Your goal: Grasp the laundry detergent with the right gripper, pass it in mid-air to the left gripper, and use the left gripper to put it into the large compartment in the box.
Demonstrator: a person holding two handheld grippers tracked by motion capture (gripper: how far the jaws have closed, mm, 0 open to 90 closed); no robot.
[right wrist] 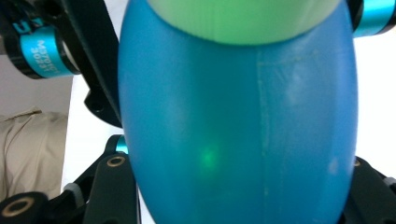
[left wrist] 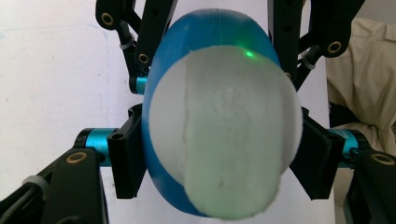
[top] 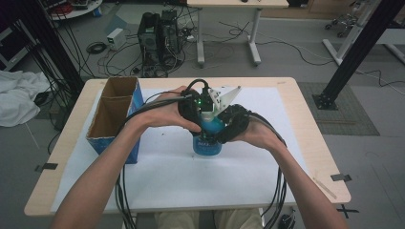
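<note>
We hold a blue egg-shaped bottle over the middle of the white table, its long axis roughly upright and its pale cap end facing the left gripper's camera. Our left gripper pinches it from both sides, and our right gripper clamps the blue body too. A cardboard box stands well apart at left.

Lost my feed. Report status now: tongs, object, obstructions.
Left tongs shut on blue bottle, white cap end. Right tongs shut on its blue body. Bottle held upright over white mat. Cardboard box to the left, apart; nothing blocking.
</note>
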